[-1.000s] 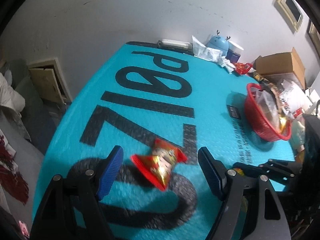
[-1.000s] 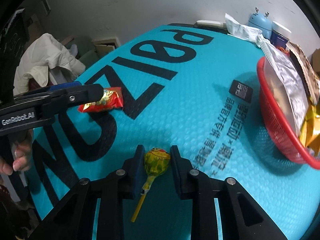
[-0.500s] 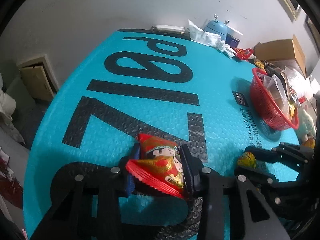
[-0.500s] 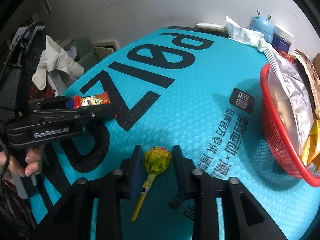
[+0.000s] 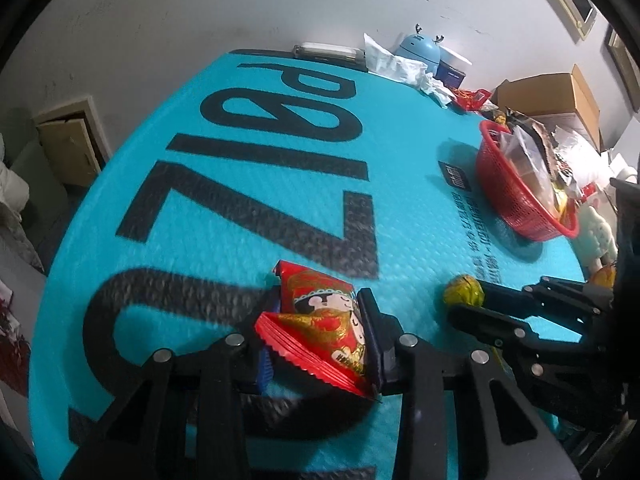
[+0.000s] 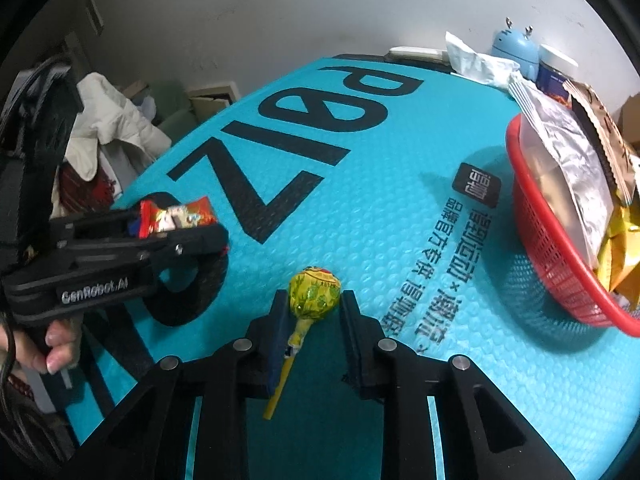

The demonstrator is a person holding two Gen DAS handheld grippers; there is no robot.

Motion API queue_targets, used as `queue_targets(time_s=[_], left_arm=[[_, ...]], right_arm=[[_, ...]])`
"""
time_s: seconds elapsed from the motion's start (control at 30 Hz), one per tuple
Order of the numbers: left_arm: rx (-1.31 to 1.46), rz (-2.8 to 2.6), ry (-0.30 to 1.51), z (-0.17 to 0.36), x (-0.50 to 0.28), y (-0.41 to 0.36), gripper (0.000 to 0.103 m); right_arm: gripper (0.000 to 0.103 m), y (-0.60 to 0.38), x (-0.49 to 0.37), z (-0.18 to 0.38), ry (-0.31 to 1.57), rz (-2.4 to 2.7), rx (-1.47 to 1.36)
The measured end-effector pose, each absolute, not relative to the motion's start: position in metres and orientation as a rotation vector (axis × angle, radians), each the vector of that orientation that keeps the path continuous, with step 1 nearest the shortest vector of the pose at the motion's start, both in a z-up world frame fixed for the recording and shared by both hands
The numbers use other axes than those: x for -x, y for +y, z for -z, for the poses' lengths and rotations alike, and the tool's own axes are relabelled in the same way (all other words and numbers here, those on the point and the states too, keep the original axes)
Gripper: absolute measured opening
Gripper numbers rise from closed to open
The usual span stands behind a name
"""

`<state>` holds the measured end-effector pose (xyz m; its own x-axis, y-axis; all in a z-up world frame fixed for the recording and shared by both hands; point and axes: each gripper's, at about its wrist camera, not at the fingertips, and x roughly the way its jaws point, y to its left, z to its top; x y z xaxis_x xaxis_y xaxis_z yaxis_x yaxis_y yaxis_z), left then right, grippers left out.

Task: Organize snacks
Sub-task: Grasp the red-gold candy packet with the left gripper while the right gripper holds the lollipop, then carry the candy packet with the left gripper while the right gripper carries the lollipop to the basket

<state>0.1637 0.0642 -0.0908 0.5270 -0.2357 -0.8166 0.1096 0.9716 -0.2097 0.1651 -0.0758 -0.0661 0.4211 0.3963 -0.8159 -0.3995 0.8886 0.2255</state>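
Note:
My left gripper (image 5: 320, 320) is shut on a red and gold snack packet (image 5: 320, 324) and holds it above the teal mat (image 5: 260, 208). The packet also shows in the right wrist view (image 6: 176, 216), clamped in the left gripper (image 6: 192, 236). My right gripper (image 6: 314, 312) is shut on a yellow lollipop (image 6: 314, 292), its stick hanging down between the fingers. The lollipop also shows in the left wrist view (image 5: 464, 290). A red basket (image 6: 560, 264) full of snack bags stands at the right, and shows in the left wrist view (image 5: 516, 196) too.
A blue round gadget (image 5: 418, 50), white crumpled paper (image 5: 396, 64) and a dark jar (image 6: 554, 68) stand at the mat's far edge. A cardboard box (image 5: 548, 94) sits behind the basket. Clothes (image 6: 108, 120) lie off the mat's left side.
My left gripper closed on the red packet and lifted it. My right gripper kept hold of the lollipop and rose slightly.

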Motion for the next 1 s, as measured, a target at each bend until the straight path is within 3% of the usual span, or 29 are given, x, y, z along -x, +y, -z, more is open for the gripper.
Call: queue_targets(time_s=[1.0], left_arm=[[0.146, 0.276, 0.924, 0.044, -0.08, 0.015, 0.035]], right_arm=[[0.025, -0.113, -0.083, 0.017, 0.927, -0.538, -0.062]])
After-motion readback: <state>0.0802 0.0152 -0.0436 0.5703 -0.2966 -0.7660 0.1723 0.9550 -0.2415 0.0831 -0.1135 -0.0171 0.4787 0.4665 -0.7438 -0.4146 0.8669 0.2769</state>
